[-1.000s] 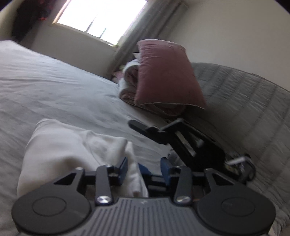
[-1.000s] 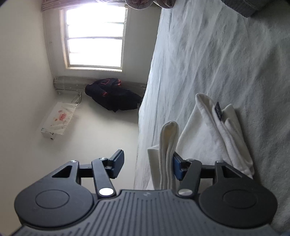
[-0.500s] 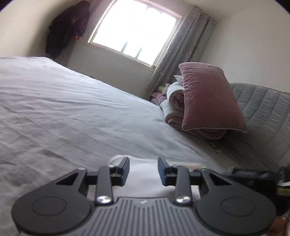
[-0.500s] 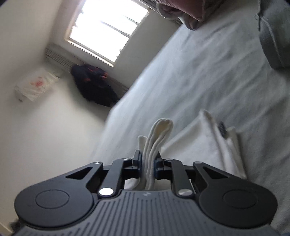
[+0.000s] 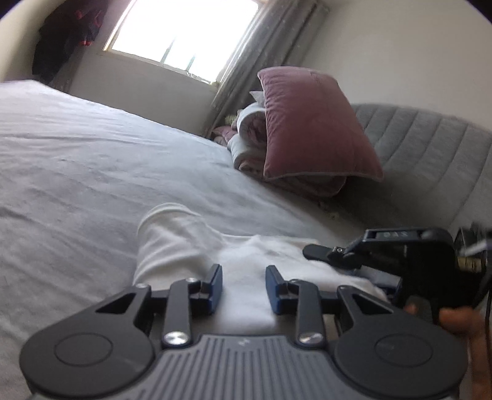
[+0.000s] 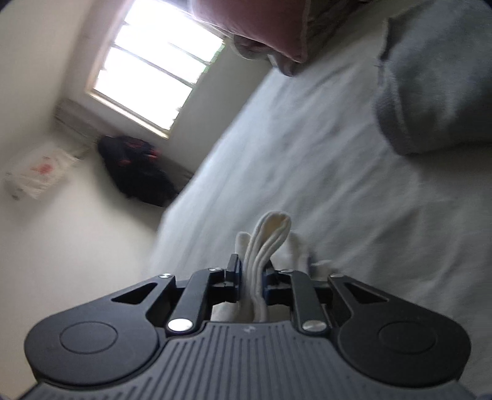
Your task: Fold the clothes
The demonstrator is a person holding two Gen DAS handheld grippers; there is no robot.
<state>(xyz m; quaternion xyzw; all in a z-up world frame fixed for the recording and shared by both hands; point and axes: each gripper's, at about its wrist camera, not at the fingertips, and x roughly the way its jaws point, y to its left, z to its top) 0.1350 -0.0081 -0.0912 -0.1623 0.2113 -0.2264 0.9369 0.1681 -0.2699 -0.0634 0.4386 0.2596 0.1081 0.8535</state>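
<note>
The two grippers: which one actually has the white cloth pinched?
The right gripper: a fold of the white garment is squeezed between its fingers. The left gripper stands apart over the cloth, gripping nothing.

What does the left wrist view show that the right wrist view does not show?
Only the left wrist view: the grey quilted headboard, the grey curtain, and the right hand-held gripper from outside.

Only the right wrist view: the right hand-held gripper pinching a fold of the white knitted garment, and a white printed bag on the wall.

Both: the garment, the grey bedsheet, the dusty-pink velvet pillow, the bright window, the dark hanging jacket.
</note>
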